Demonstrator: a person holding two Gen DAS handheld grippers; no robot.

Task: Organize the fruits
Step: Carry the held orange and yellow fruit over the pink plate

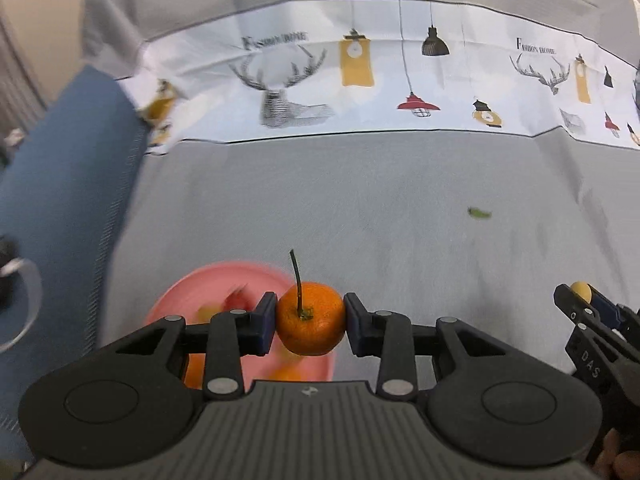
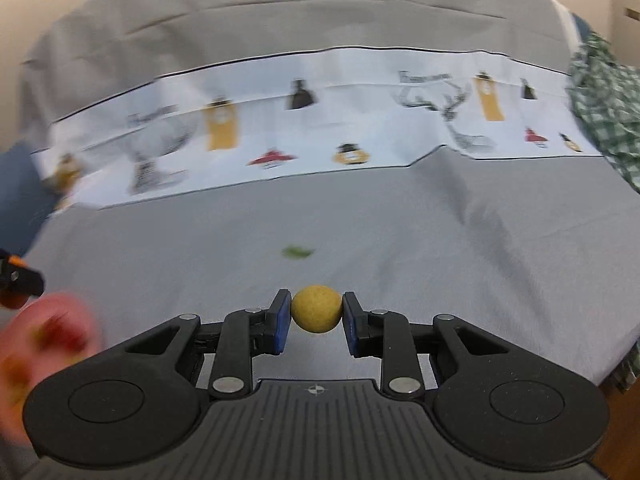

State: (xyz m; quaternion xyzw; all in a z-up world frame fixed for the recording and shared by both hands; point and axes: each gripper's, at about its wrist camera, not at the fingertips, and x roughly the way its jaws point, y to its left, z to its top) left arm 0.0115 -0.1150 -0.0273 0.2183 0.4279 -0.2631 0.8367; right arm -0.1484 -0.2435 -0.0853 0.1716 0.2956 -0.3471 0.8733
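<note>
My left gripper (image 1: 310, 320) is shut on an orange mandarin (image 1: 316, 332) with a thin stem, held above the right rim of a pink plate (image 1: 208, 284). The plate holds several blurred red, yellow and orange fruits. My right gripper (image 2: 316, 314) is shut on a small round yellow fruit (image 2: 317, 309) above the grey cloth. The right gripper also shows at the right edge of the left wrist view (image 1: 580, 300) with the yellow fruit (image 1: 581, 290). The pink plate shows blurred at the lower left of the right wrist view (image 2: 24, 320).
A grey cloth (image 1: 380, 208) with a white printed band (image 1: 360, 80) covers the surface. A small green leaf (image 1: 479, 213) lies on it, also in the right wrist view (image 2: 297, 252). A blue cushion (image 1: 60, 168) lies left; green checked fabric (image 2: 604, 108) at right.
</note>
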